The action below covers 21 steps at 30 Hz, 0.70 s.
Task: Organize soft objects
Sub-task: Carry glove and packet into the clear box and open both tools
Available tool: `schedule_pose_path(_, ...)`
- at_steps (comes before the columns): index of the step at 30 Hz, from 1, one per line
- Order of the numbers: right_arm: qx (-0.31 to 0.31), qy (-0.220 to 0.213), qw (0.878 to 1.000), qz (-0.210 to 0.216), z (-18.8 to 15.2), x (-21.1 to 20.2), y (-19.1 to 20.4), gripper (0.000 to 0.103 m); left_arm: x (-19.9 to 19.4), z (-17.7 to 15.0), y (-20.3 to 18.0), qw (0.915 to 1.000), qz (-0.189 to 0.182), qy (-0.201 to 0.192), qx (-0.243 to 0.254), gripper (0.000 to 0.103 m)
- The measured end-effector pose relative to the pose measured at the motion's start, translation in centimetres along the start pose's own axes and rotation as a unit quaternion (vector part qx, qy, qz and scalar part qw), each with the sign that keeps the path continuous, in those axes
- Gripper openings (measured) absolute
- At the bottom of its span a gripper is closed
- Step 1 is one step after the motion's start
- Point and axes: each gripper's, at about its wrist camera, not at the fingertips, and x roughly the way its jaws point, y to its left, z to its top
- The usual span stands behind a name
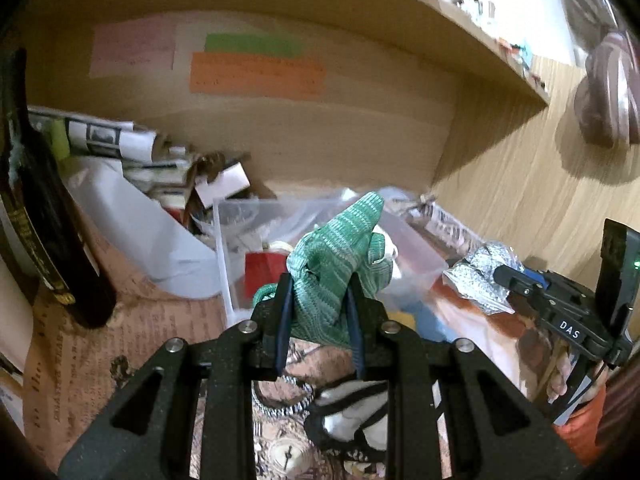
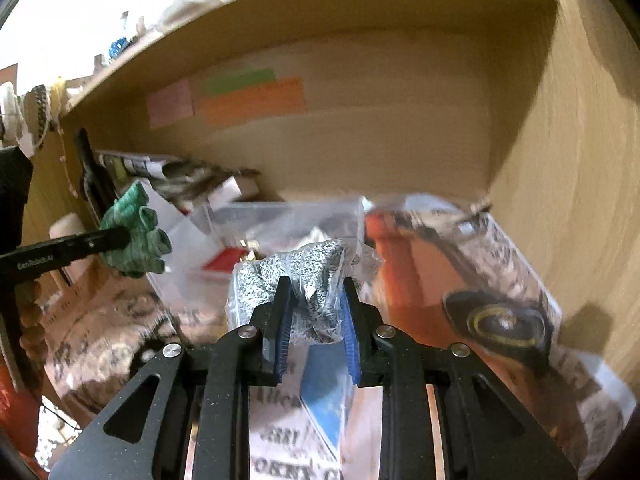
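Observation:
My left gripper [image 1: 320,292] is shut on a green knitted glove [image 1: 340,248] and holds it up in front of a clear plastic box [image 1: 412,248]. The glove also shows at the left of the right wrist view [image 2: 136,236]. My right gripper [image 2: 316,304] is shut on a grey speckled knit glove in a clear plastic bag [image 2: 304,280], held above the box [image 2: 280,216]. This bagged glove and the right gripper show at the right of the left wrist view [image 1: 480,276]. A black-and-white soft item [image 1: 348,416] lies on the surface under my left gripper.
All this is inside a wooden shelf bay with coloured paper notes [image 1: 256,72] on its back wall. A dark bottle [image 1: 48,220] stands at the left. Rolled papers and small boxes [image 1: 160,160] pile behind. A printed newspaper-pattern sheet [image 2: 460,280] covers the shelf floor. A wooden side wall [image 2: 560,200] closes the right.

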Motion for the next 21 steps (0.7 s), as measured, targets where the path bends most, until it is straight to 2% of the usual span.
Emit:
schedule_pose_path(5,-0.017,-0.025,0.999,0.015,2.2,0.7,1.3,0.021,0.2,1.5,0.8,0.9998,0.000,-0.011,-0.013,0.025)
schedule_pose_path(11,-0.040,-0.033,0.998,0.031,4.2,2.7,3.1,0.021,2.2,2.6,1.1,0.9994,0.029,-0.011,-0.012,0.025)
schedule_pose_path(15,-0.048,-0.011,0.998,0.041,5.0,5.3,3.9,0.021,4.7,2.8,1.6,0.9993,0.029,0.014,-0.019,0.025)
schedule_pose_path(21,-0.062,0.031,0.997,0.035,4.8,9.1,4.6,0.021,8.6,2.8,1.9,0.9977,0.033,0.058,-0.017,0.025)
